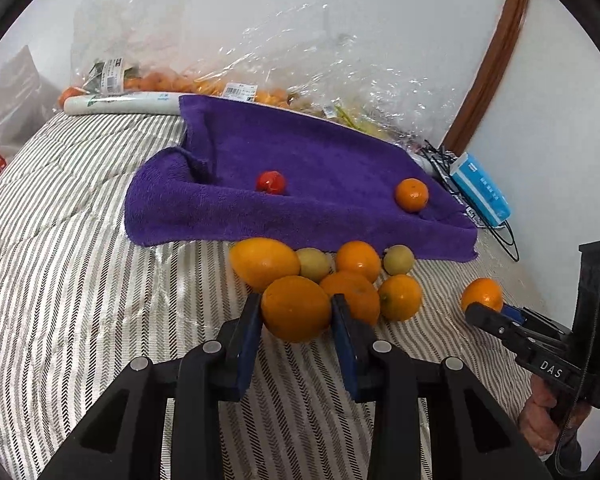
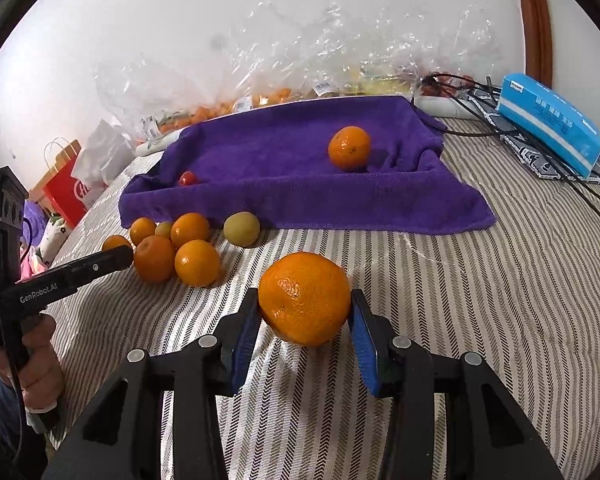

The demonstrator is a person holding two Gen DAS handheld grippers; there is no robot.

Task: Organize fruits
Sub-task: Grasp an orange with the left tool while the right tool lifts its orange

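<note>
We see a bed (image 1: 60,264) covered with a striped quilt, set against a white wall (image 1: 380,12) with a curved brown wooden trim (image 1: 496,52) at 1 o'clock in the left view. A purple towel (image 1: 320,160) lies on the quilt, its edges raised, holding a small red fruit (image 1: 271,182) and a mandarin (image 1: 411,194). Behind it at 12 o'clock lie clear plastic bags (image 1: 228,76) of fruit; a blue tissue pack (image 2: 552,128) and black cables (image 2: 480,120) rest at 2 o'clock in the right view, and a red paper bag (image 2: 66,194) stands at 9 o'clock.

Just in front of the towel sits a cluster of oranges (image 1: 360,276) with two yellow-green fruits among them.

The left tongs (image 1: 296,320) are nearly closed, both blue pads pressing a large orange (image 1: 296,308) at the near edge of the cluster, dead ahead at 12 o'clock. The right tongs (image 2: 305,320) stand slightly wider; a lone orange (image 2: 304,298) sits between them at 12 o'clock, gripped on both sides, well apart from the cluster at 10 o'clock.
</note>
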